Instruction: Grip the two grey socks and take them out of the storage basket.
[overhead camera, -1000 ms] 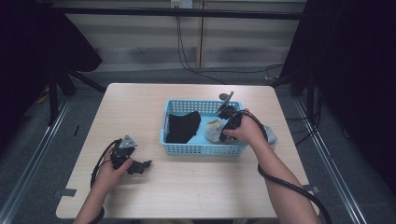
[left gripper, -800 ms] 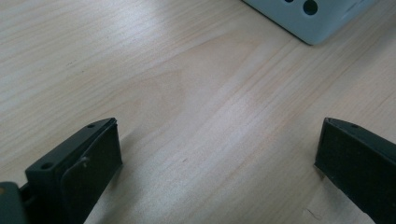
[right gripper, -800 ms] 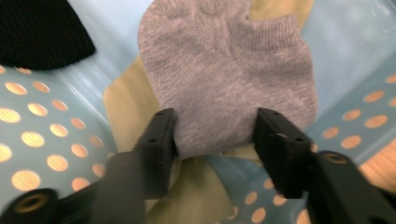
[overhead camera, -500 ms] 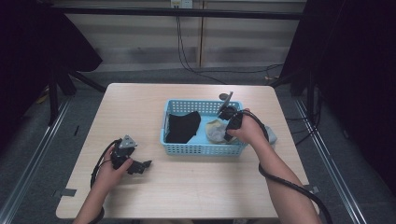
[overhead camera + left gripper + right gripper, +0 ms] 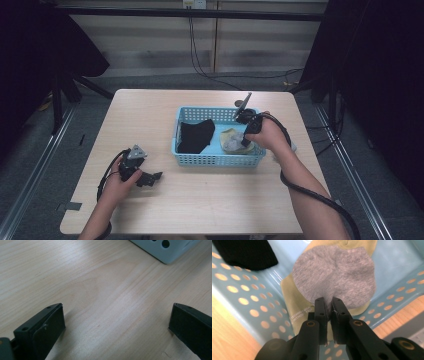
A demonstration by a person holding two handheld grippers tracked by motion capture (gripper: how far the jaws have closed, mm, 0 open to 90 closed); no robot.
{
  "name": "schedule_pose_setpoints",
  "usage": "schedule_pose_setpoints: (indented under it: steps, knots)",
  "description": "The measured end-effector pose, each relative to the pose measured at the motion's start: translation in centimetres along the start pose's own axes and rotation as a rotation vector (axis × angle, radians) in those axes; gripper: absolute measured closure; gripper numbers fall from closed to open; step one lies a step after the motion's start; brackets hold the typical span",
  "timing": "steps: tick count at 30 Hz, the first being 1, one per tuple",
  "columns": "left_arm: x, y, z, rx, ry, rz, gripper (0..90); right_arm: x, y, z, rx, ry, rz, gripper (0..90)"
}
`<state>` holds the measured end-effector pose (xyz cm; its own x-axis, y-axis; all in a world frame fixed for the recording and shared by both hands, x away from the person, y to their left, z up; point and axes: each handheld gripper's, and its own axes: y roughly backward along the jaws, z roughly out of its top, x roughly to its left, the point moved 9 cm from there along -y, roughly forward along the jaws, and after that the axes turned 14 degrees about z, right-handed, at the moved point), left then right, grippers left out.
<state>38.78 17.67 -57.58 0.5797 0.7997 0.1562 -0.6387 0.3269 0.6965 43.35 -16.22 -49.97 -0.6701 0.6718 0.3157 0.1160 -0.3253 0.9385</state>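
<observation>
High view: right tool (image 5: pixel 244 142) is down in the blue basket (image 5: pixel 215 159) on the worktop (image 5: pixel 210 200), at the grey sock (image 5: pixel 231 145); a black sock (image 5: pixel 196 136) lies beside it. Left tool (image 5: pixel 150 178) rests on the worktop, well clear.

Left gripper view: jaws wide apart, released, nothing between them.

Right gripper view: jaws have just been closing and now pinch the grey sock's edge, over a yellow sock (image 5: pixel 294 307).

Grasp done; lift-out not yet started.
</observation>
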Motion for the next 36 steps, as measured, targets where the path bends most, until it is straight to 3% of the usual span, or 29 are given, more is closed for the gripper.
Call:
schedule_pose_setpoints:
  steps: [16,36]
  knots:
    - [0.0,0.0,0.0,0.0,-0.006,-0.003,0.0,0.8,3.6,0.8,-0.029,0.036,-0.007,84.9]
    - [-0.1,0.1,0.0,0.001,-0.009,-0.008,0.0,0.9,7.3,0.7,-0.053,0.031,-0.019,84.8]
